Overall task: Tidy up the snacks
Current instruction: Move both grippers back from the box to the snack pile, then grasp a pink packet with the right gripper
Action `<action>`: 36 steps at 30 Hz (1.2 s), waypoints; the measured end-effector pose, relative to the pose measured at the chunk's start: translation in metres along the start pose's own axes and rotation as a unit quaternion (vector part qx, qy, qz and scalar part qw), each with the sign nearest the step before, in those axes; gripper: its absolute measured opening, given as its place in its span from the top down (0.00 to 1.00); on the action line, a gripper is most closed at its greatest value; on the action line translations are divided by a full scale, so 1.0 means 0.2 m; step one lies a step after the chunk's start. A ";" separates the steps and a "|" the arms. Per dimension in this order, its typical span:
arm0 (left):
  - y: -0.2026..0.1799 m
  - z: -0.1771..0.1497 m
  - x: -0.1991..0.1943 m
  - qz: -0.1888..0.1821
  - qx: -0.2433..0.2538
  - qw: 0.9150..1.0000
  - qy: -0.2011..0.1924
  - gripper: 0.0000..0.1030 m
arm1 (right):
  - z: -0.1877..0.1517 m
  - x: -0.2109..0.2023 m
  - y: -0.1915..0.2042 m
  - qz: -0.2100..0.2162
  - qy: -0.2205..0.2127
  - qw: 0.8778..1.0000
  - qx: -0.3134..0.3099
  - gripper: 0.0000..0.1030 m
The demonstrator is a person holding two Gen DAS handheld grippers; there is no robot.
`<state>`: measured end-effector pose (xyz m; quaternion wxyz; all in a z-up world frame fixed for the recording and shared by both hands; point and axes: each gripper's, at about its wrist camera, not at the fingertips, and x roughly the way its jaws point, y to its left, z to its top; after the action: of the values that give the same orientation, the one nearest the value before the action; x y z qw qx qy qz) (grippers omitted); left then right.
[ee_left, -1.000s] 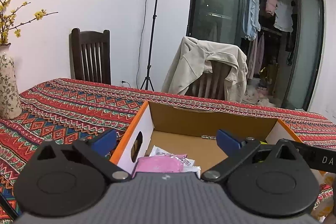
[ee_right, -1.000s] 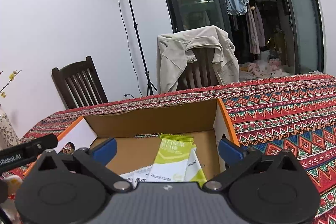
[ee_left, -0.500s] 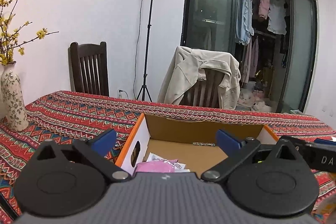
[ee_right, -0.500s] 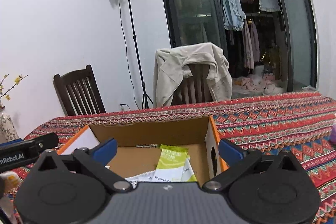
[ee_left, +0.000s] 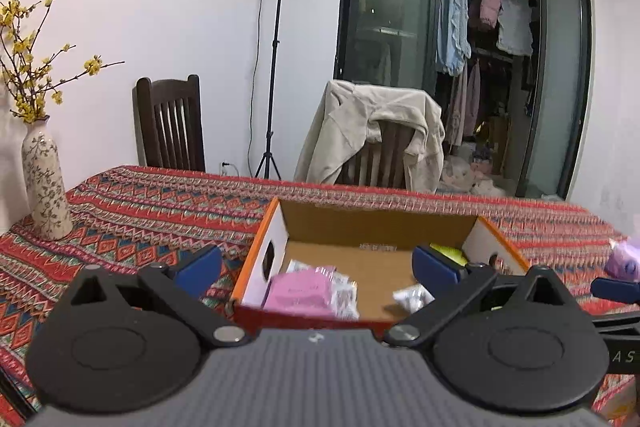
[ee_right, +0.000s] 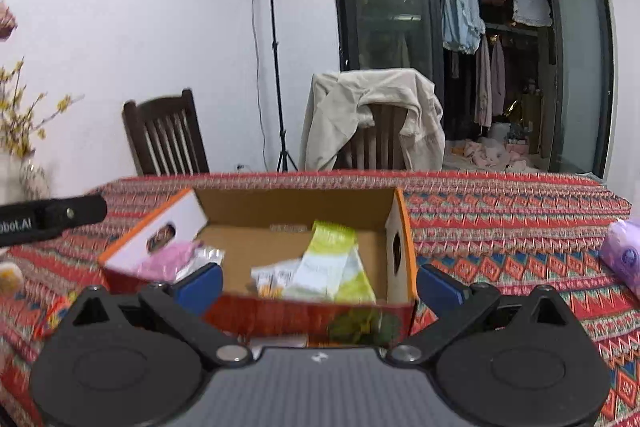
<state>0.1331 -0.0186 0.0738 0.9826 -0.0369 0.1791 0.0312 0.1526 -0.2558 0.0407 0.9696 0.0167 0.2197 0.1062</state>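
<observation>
Hovering: left gripper [ee_left: 316, 263] and right gripper [ee_right: 318, 283], both held just short of the near wall of the cardboard box [ee_right: 296, 205], neither touching it.
Left jaws: spread wide, nothing between the blue pads [ee_left: 198, 263].
Right jaws: spread wide too, empty; blue fingertips [ee_right: 440, 289] frame the box front.
Box: open-topped, brown inside, orange rim, white end walls with oval hand holes; sits on the surface under a red patterned cloth [ee_left: 140, 211].
Snacks, left end of box: pink packet [ee_left: 300, 291] lying flat against the near-left corner, with a clear-and-white wrapper [ee_left: 344, 293] touching its right side.
Snacks, right end of box: green-and-white sachet [ee_right: 330, 259] leaning up toward the back wall, small white packets [ee_right: 276, 277] with orange print beside its lower left edge.
Snacks, middle: one small crinkled white wrapper [ee_left: 412, 297] near the front wall; blurred, print unreadable.
Outside the box: purple pack [ee_right: 624, 259] on the cloth, well apart to the right; a pale round item [ee_right: 10, 277] at the far left edge, too blurred to identify.
Box front: dark green print on the red outer face [ee_right: 360, 327], blurred.
Surroundings: patterned vase [ee_left: 44, 183] with yellow-flowered twigs at the left end of the surface; dark wooden chair [ee_left: 170, 125]; second chair draped with a beige jacket [ee_left: 372, 131]; lamp on a tripod stand [ee_left: 276, 47]; clothes hanging behind a glass door [ee_left: 460, 23].
</observation>
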 end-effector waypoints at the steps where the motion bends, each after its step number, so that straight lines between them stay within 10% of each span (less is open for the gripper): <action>1: 0.00 -0.02 -0.01 0.001 0.004 1.000 0.002 0.00 | -0.02 -0.01 0.01 0.000 0.005 1.000 -0.005 0.00; 22: 0.08 -0.47 -0.06 -0.027 0.025 0.993 0.112 0.00 | -0.41 0.03 0.04 0.013 0.142 0.990 -0.022 0.00; 36: 0.13 -0.51 0.01 -0.043 -0.011 0.991 0.125 0.00 | -0.43 0.16 0.10 0.000 0.140 0.990 -0.030 0.00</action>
<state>0.0969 -0.0020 -0.0231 0.9526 -0.0588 0.2982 -0.0144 0.1402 -0.2305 -0.0502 0.9293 -0.0277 0.3502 0.1140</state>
